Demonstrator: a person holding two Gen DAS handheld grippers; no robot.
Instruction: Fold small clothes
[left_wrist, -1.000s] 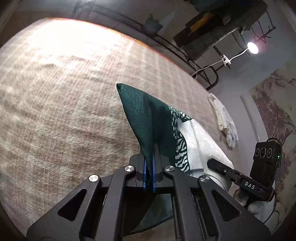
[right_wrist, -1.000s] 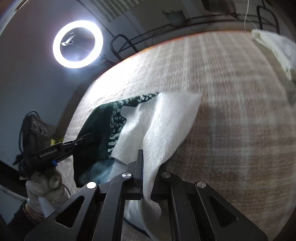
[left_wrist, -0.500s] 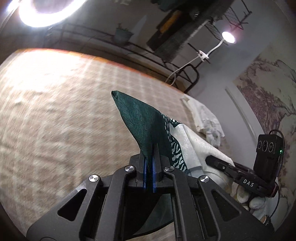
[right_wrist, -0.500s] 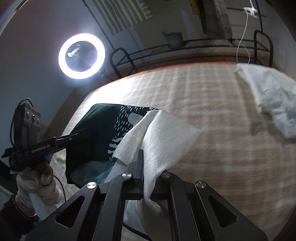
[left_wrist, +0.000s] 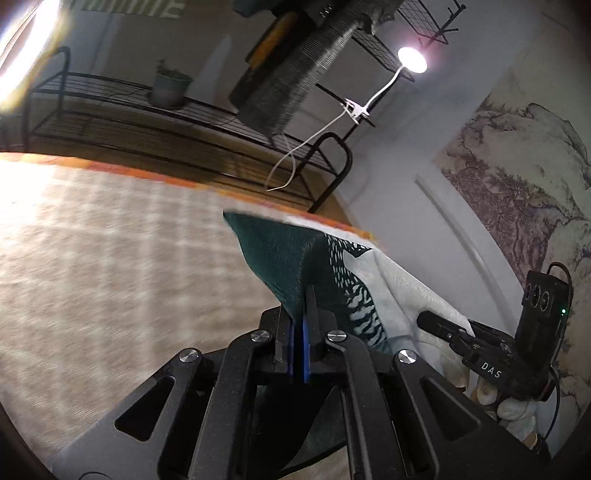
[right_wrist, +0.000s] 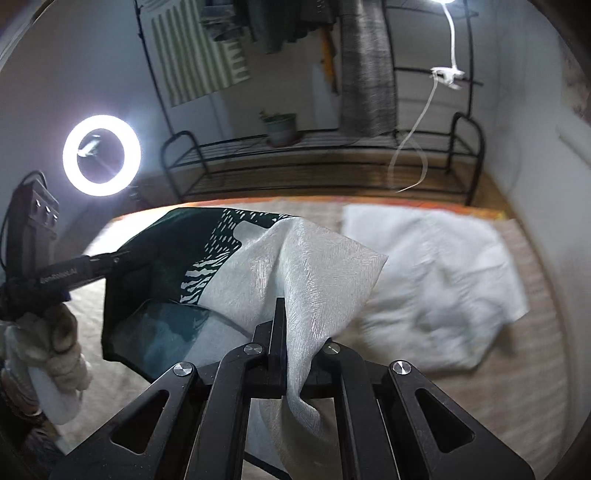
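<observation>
A small garment, dark green at one end (left_wrist: 280, 258) and white at the other (right_wrist: 321, 273) with a green-white pattern between, hangs stretched between both grippers above a beige checked cloth surface (left_wrist: 110, 258). My left gripper (left_wrist: 300, 295) is shut on the green corner. My right gripper (right_wrist: 286, 310) is shut on the white corner. Each gripper shows in the other's view: the right one (left_wrist: 480, 343), the left one (right_wrist: 74, 273). The garment's lower part sags below the jaws.
A crumpled white garment (right_wrist: 432, 280) lies on the surface at the right. The surface's far edge has an orange border (right_wrist: 424, 205). Beyond it stand a black metal rack (right_wrist: 332, 162), a ring light (right_wrist: 101, 155) and a clip lamp (left_wrist: 412, 59).
Both grippers have tilted up and lifted with the garment held between them. More of the room and the white garment on the right have come into view.
</observation>
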